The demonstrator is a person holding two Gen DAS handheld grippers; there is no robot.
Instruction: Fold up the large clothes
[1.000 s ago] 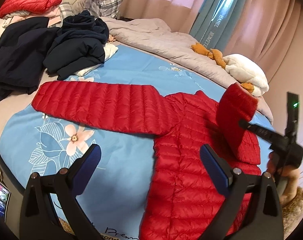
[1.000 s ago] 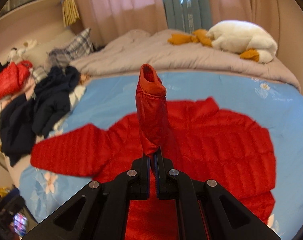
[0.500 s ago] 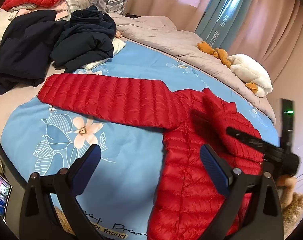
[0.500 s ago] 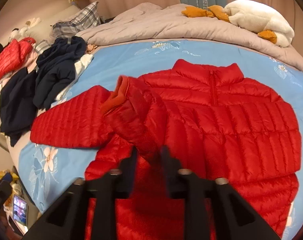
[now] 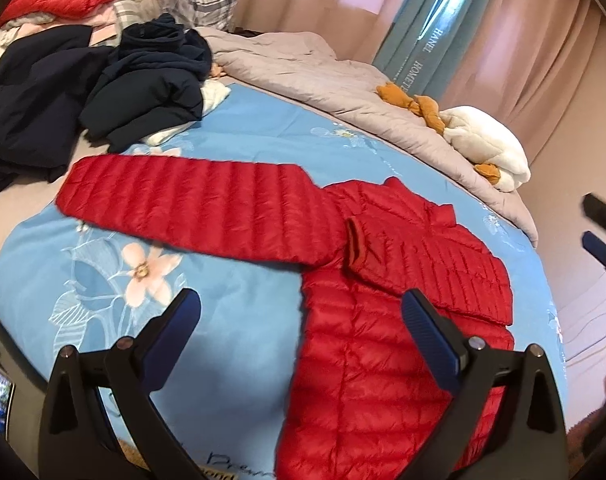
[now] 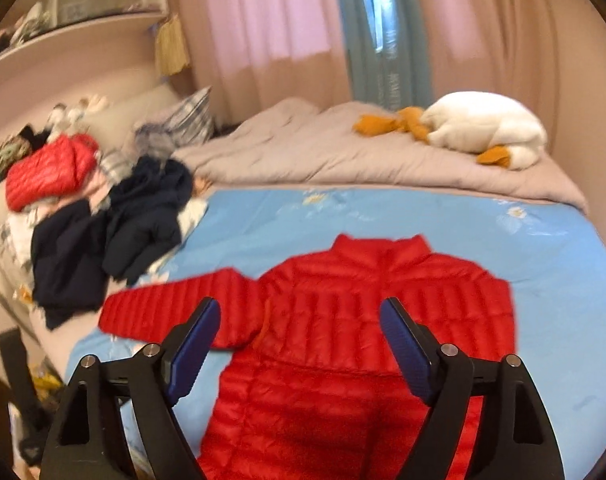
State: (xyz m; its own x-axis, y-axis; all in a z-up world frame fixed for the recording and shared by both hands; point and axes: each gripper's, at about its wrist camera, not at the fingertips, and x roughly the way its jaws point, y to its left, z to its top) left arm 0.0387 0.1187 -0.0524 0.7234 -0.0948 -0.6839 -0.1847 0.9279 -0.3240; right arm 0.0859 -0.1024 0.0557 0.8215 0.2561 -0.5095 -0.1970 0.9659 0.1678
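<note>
A red quilted down jacket (image 5: 367,364) lies flat on its back, front side up, collar toward the far side and hem toward the near edge. One sleeve (image 5: 199,208) stretches straight out to the left, flat and uncreased. The other sleeve (image 5: 427,264) is folded across the chest from the right shoulder, its orange-lined cuff (image 5: 353,246) resting near the left armpit. In the right wrist view the jacket (image 6: 343,360) appears blurred, collar standing up at its far edge.

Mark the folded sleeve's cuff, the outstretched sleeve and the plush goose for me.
folded sleeve's cuff (image 5: 351,242), left wrist view, orange-lined cuff edge.
outstretched sleeve (image 5: 191,200), left wrist view, mid-length quilting.
plush goose (image 6: 487,128), right wrist view, white body.
</note>
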